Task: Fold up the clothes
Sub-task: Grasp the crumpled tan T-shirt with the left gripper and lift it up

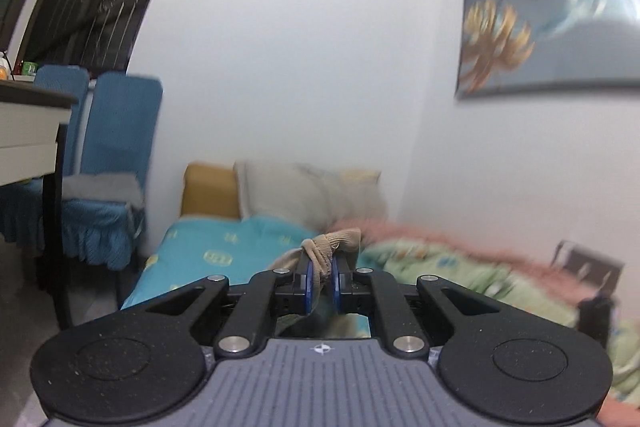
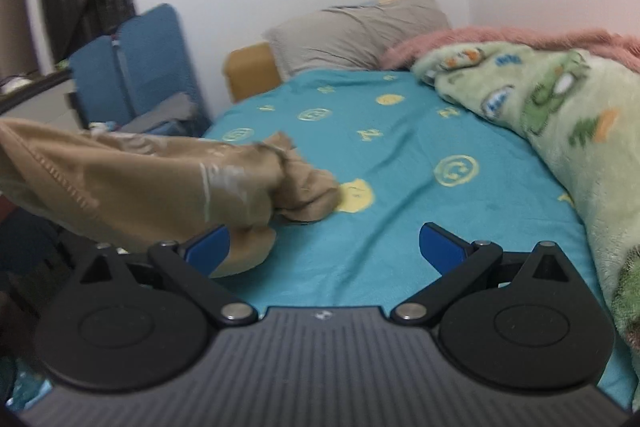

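1. Tan garment (image 2: 140, 183) hangs stretched above the bed (image 2: 400, 155), one end resting on the teal sheet.
2. My left tool (image 1: 322, 277) is clenched on a bunched edge of it.
3. My right tool (image 2: 324, 247) is spread wide, gripping nothing.
4. Green blanket (image 2: 540, 107) lies alongside.

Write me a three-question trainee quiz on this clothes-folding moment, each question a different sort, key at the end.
1. True or false: the left gripper is shut on the tan garment.
2. Multiple choice: the right gripper has its jaws (A) closed on the garment, (B) open over the teal bedsheet, (C) out of view.
3. Fill in: the crumpled blanket along the right of the bed is mainly ____ in colour.

Key: 1 true; 2 B; 3 green.
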`<state>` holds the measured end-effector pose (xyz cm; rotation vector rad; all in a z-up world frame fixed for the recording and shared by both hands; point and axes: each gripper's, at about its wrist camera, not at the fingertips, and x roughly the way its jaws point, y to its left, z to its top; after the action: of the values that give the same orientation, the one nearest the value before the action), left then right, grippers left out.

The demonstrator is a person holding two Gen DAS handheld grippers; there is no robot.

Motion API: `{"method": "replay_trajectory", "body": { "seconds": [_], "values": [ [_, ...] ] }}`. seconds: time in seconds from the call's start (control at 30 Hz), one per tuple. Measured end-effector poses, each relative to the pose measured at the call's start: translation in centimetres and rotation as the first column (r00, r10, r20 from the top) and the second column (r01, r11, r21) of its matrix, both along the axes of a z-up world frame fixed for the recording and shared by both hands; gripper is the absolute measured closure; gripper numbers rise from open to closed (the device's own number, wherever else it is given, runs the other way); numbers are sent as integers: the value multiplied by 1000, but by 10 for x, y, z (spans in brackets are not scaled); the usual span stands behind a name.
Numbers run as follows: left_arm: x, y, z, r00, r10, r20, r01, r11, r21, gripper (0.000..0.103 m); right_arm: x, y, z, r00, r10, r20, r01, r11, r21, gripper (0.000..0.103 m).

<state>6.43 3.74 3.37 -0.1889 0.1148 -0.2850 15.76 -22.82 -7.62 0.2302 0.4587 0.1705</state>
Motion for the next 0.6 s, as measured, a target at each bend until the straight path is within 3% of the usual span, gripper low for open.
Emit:
{"method": "replay_trajectory", "body": {
  "seconds": [0.07, 0.2, 0.33, 0.4, 0.47, 0.5, 0.6],
  "values": [
    [-26, 11, 10, 998, -17, 63, 20, 998, -52, 94, -19, 12, 9, 998, 68, 19, -68, 997, 26, 0],
    [-48, 25, 16, 993, -48, 106, 57, 995, -86, 93, -57, 55, 16, 965, 258, 39, -256, 965, -63, 0],
    [-43, 43, 5, 996, -58, 66, 67, 987, -146, 93, -70, 106, -1, 913, 406, -37, -407, 907, -103, 0],
    [-33, 55, -2, 998, -38, 54, 46, 986, -163, 93, -66, 130, -16, 908, 412, -80, -420, 893, -162, 0],
    [-20, 70, -7, 998, -48, 30, 52, 981, -188, 92, -54, 146, -30, 913, 391, -116, -407, 889, -208, 12],
    [-15, 76, -10, 998, -52, 21, 55, 979, -194, 92, -46, 151, -36, 913, 385, -133, -405, 888, -216, 26],
    [-1, 96, -21, 999, -42, 19, 45, 974, -220, 92, -28, 166, -52, 924, 349, -157, -381, 883, -275, 33]
  ]
}}
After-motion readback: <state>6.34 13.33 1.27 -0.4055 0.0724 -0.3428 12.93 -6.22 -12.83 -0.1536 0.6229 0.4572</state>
